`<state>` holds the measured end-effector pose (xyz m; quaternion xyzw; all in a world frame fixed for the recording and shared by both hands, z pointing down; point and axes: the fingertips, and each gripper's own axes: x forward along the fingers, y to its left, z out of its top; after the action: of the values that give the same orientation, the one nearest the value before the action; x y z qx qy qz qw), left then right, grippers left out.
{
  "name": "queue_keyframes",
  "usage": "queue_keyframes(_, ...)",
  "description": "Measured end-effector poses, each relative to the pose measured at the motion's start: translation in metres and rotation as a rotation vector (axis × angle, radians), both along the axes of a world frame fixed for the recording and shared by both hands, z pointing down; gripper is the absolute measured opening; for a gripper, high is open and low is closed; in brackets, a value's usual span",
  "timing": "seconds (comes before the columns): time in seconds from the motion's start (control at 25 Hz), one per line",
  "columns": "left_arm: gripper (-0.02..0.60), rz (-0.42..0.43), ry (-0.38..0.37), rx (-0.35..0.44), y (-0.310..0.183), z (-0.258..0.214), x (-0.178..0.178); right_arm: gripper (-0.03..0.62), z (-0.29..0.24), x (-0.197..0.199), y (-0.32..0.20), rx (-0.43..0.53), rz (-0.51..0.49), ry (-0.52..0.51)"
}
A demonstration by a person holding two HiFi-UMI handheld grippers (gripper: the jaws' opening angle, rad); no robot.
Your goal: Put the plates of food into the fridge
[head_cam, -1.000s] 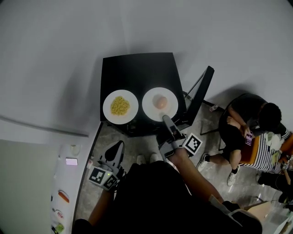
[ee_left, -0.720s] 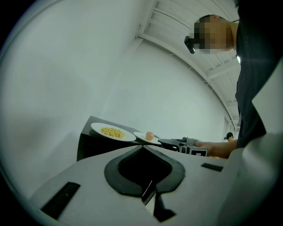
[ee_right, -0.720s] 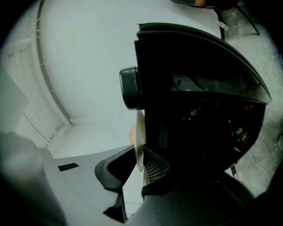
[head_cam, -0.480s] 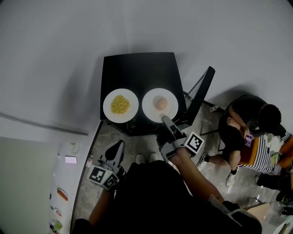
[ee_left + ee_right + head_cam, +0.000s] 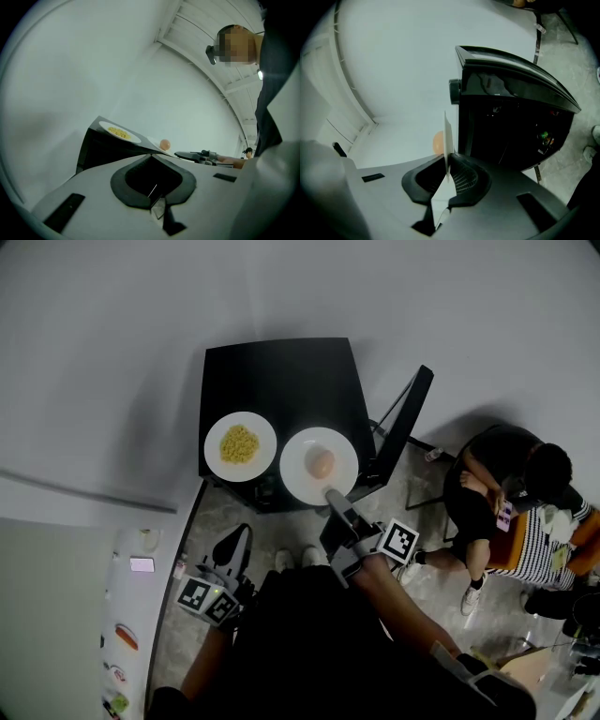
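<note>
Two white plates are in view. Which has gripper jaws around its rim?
The plate with the round orange food: the right gripper is closing its jaws on its near rim. The plate of yellow food lies untouched on the black table.

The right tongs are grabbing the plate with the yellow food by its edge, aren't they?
No. The right tongs are closing on the edge of the plate with the round orange food, its rim between them. The yellow-food plate lies apart on the black table. The head view shows it.
</note>
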<state>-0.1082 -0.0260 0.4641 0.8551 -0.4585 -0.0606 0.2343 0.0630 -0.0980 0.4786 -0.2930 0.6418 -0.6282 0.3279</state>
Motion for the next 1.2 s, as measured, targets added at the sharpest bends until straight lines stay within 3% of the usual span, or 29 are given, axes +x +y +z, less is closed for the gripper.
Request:
queue_keyframes(0.52,0.023,0.017,-0.012,0.007,0.018,0.006,0.002,0.043,0.016,-0.01,0.066,-0.01,-0.166,-0.015)
queue_keyframes(1.2,0.023,0.054,-0.012,-0.028,0.021,0.016,0.013,0.041,0.087,0.009,0.068,-0.112,-0.117,0.058)
